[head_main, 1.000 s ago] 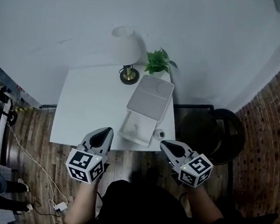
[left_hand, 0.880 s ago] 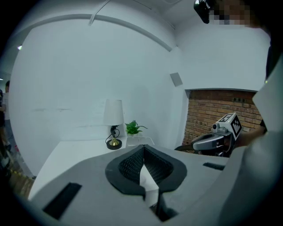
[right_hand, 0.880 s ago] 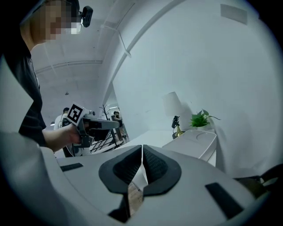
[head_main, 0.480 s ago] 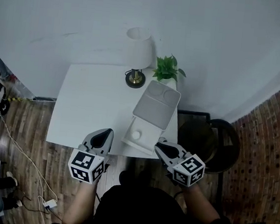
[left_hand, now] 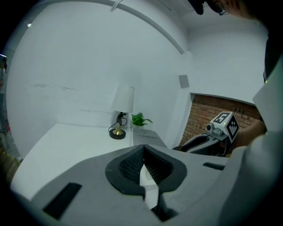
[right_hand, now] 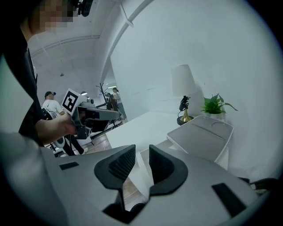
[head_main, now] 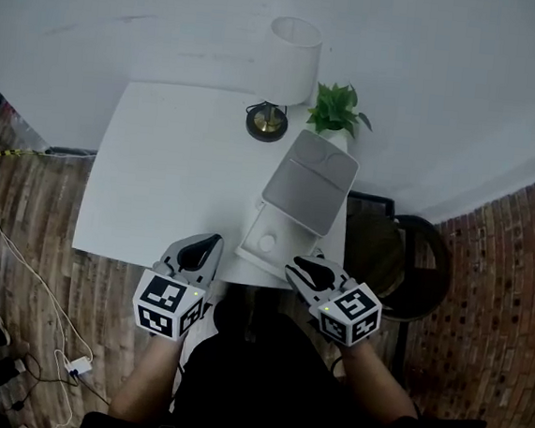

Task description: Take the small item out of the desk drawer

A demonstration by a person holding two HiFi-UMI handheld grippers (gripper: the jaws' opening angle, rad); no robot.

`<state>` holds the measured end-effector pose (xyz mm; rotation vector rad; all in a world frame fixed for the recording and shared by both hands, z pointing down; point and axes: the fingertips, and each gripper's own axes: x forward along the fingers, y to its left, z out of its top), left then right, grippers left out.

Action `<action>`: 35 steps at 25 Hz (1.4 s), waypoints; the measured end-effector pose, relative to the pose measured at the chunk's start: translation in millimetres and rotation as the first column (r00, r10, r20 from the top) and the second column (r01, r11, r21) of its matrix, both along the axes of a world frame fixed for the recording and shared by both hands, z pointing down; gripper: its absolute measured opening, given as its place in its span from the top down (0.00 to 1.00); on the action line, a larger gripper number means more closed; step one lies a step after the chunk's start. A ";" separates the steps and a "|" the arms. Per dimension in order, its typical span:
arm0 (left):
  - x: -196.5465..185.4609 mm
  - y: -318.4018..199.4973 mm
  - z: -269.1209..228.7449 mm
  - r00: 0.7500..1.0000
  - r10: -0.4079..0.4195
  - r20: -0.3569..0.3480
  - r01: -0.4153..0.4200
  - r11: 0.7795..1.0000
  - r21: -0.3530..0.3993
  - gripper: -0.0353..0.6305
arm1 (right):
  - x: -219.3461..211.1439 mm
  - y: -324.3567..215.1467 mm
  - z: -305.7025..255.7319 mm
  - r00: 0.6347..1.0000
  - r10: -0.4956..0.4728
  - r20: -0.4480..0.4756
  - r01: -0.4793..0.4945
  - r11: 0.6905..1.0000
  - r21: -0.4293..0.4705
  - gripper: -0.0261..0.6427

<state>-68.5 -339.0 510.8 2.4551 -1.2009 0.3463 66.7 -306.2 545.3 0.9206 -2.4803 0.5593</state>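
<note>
Closest in, the right claw (head_main: 296,268) hangs at the front right corner of the open drawer (head_main: 256,257), its jaws opening with nothing between them. The left claw (head_main: 208,243), clenched and empty, sits just left of the drawer. The small white item (head_main: 267,243) lies inside the drawer, ahead and left of the right claw, which looks the nearer one. Beyond, a lamp (head_main: 293,46) and a plant (head_main: 339,110) stand on the surface (head_main: 159,170).
</note>
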 end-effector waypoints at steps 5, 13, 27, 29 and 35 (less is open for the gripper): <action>3.1 -13.6 17.5 1.000 0.001 0.011 -0.001 0.999 -0.035 0.93 | -4.5 -19.1 21.9 0.996 -0.077 -0.045 0.075 0.996 -0.043 0.75; 14.0 -31.7 46.7 0.999 -0.002 0.037 0.006 0.995 -0.104 0.93 | -20.7 -46.7 65.9 0.967 -0.225 -0.116 0.212 0.970 -0.115 0.69; -15.1 -41.6 77.2 0.997 -0.072 0.036 0.076 0.984 -0.159 0.93 | -40.6 -53.9 107.3 0.921 -0.349 -0.175 0.310 0.927 -0.212 0.60; -17.9 -39.0 78.1 0.996 -0.082 0.030 0.085 0.984 -0.157 0.93 | -42.0 -53.1 109.9 0.921 -0.342 -0.186 0.299 0.928 -0.223 0.60; -32.6 -31.8 83.2 0.990 -0.138 0.004 0.137 0.979 -0.151 0.93 | -35.9 -56.8 123.3 0.911 -0.307 -0.276 0.239 0.938 -0.252 0.60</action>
